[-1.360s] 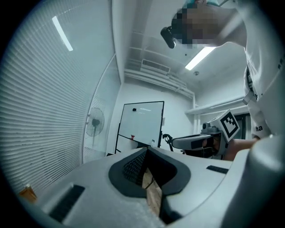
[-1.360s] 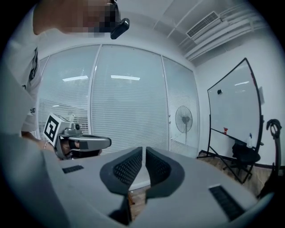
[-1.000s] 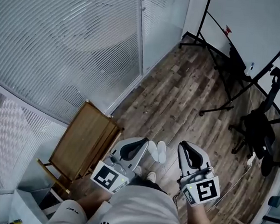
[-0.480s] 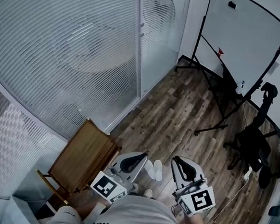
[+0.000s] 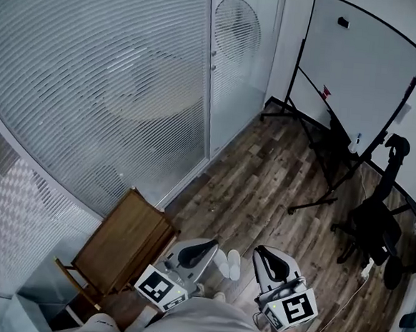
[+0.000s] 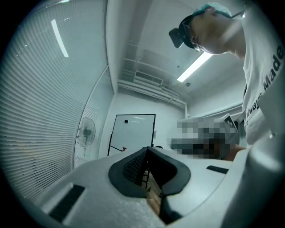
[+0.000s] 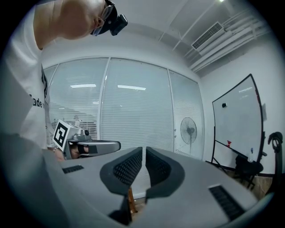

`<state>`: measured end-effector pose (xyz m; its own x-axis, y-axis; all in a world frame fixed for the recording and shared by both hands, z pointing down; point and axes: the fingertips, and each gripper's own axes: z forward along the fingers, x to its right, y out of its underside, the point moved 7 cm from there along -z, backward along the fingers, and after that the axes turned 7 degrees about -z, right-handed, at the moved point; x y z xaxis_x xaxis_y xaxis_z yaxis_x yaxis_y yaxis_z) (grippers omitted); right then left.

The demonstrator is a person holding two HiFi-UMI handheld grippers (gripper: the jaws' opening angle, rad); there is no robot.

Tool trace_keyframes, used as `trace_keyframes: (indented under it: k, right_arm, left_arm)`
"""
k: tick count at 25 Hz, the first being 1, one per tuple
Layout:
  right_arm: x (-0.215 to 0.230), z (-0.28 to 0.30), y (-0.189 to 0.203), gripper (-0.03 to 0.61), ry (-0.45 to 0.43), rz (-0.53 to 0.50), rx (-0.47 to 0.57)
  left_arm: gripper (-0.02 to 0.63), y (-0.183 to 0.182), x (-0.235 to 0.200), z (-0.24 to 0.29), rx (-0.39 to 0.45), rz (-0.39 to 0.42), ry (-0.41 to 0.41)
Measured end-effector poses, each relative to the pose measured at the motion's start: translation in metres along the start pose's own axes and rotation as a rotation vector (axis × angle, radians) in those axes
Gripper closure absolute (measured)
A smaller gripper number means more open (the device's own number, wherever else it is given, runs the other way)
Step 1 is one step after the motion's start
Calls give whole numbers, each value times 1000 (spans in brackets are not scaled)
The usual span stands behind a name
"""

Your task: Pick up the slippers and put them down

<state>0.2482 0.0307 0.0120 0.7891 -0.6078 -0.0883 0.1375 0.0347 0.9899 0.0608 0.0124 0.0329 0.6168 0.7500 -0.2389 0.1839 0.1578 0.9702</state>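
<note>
At the left, a glass partition with blinds runs along the room. A wooden chair stands at its foot, its seat bare. Next to the chair, the left hand-held gripper is held level and well above the floor, its pads pressed together on nothing. The slippers, a white pair, lie side by side on the wooden floor and show in the gap between the two tools (just ahead of the person's feet, by the look of it). The right hand-held gripper is likewise closed and empty, with only a thin slit between its pads. Both tools are carried high and empty while the pair lies neatly together. That suggests either the slippers have been set down or the pick-up is not begun; I cannot tell which. Further right stand a whiteboard on its frame and a black office chair. No box, basket or other container shows anywhere.
</note>
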Motion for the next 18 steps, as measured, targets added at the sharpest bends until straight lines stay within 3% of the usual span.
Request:
trace_keyframes:
  k: [18]
  right_arm:
    - [-9, 16, -8, 551, -12, -15, 14]
  left_arm:
    - [601, -8, -11, -9, 18, 9, -14]
